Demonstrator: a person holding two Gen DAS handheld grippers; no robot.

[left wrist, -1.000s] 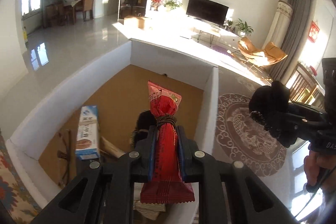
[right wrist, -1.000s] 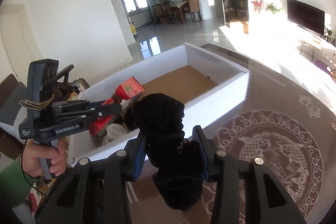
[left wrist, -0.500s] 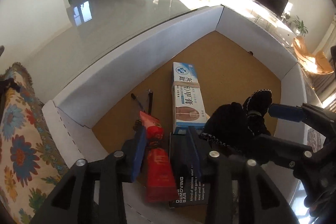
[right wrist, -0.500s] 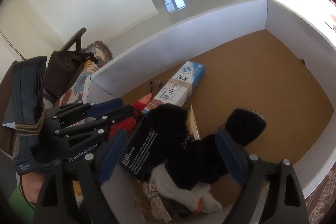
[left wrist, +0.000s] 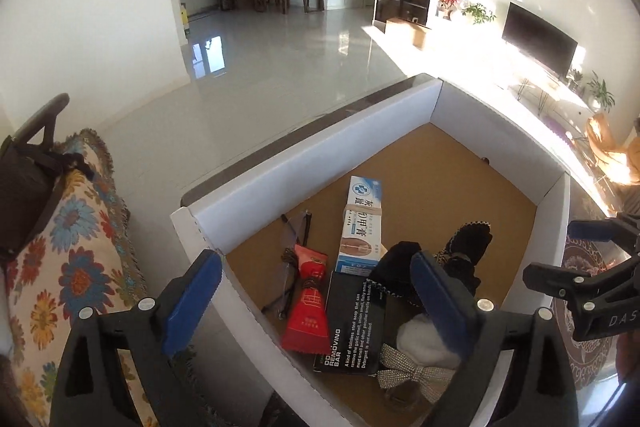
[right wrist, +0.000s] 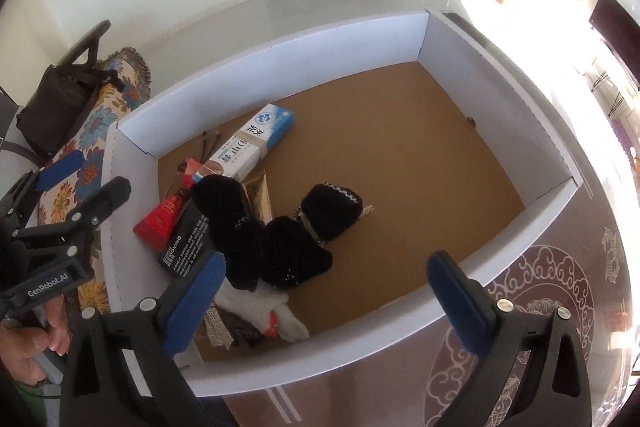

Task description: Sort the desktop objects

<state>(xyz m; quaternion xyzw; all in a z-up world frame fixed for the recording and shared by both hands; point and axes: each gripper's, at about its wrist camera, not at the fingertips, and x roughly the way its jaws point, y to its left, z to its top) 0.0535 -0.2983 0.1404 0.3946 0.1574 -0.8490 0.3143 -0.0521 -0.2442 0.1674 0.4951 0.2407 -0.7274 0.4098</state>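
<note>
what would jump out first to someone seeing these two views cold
Probably the big white box with its brown floor filling both views, its things heaped in the near-left corner. There the red packet lies beside a black printed box, with black velvet pouches piled next to them and a blue-and-white carton behind. Both tongs, left and right, hang wide open over it, holding nothing.

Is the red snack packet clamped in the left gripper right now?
No. The left gripper is open, and the red snack packet lies loose in the white box.
</note>
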